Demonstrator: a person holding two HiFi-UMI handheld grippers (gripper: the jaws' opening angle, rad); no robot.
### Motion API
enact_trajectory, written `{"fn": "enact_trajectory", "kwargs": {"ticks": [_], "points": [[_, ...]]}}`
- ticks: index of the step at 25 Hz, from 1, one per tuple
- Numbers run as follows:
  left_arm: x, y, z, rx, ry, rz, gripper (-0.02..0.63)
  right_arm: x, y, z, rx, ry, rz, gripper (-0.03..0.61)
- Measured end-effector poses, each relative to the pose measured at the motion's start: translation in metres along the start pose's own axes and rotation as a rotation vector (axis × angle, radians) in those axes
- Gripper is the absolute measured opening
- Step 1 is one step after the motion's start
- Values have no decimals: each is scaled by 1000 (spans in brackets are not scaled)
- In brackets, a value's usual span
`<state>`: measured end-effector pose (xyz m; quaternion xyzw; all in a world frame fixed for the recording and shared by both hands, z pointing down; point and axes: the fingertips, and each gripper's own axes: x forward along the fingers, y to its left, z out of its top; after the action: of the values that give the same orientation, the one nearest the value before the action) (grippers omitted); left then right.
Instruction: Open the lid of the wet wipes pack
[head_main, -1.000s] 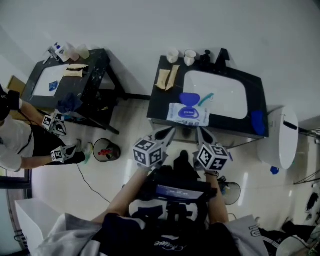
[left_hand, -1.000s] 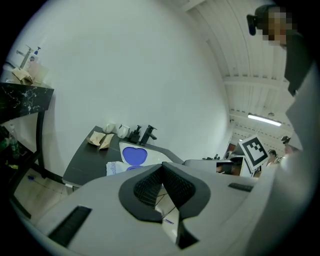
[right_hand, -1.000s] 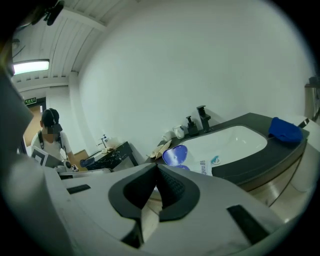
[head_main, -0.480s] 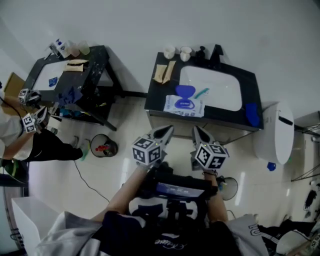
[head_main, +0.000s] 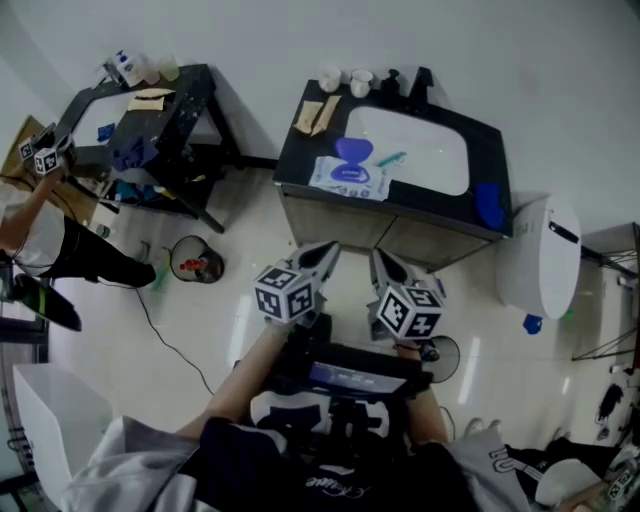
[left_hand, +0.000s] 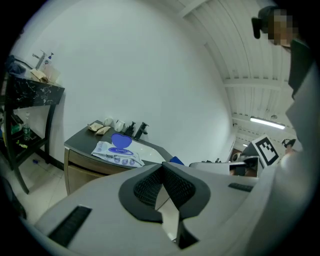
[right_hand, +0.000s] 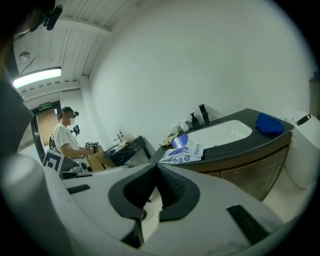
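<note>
The white wet wipes pack (head_main: 347, 178) lies flat on the dark counter (head_main: 300, 150), left of the basin. Its blue lid (head_main: 350, 151) stands flipped up at the pack's far side. The pack (left_hand: 117, 153) and raised lid (left_hand: 121, 141) also show in the left gripper view, and the pack (right_hand: 182, 155) in the right gripper view. My left gripper (head_main: 330, 247) and right gripper (head_main: 377, 253) hang side by side over the floor, well short of the counter. Both are shut with nothing between the pads (left_hand: 150, 185).
A white basin (head_main: 410, 150), black faucet (head_main: 420, 80), two cups (head_main: 345, 78), brown paper (head_main: 312, 115) and a blue cloth (head_main: 489, 205) share the counter. A toilet (head_main: 537, 258) stands at right. At left are a cluttered black table (head_main: 150, 110), a bin (head_main: 195, 262) and another person (head_main: 40, 230).
Both grippers have drawn back from the counter front, and the pack now lies farther from them. The person at left has shifted toward the black table.
</note>
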<state>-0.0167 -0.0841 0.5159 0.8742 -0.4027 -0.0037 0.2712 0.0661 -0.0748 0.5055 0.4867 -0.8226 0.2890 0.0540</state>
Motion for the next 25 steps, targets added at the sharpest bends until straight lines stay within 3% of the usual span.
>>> {"fn": "enact_trajectory", "kwargs": {"ticks": [9, 25], "points": [[-33, -41, -45, 19, 34, 37, 6, -41, 8, -31, 12, -23, 45, 11], [-38, -50, -24, 83, 29, -17, 6, -40, 39, -24, -38, -64, 60, 11]]}}
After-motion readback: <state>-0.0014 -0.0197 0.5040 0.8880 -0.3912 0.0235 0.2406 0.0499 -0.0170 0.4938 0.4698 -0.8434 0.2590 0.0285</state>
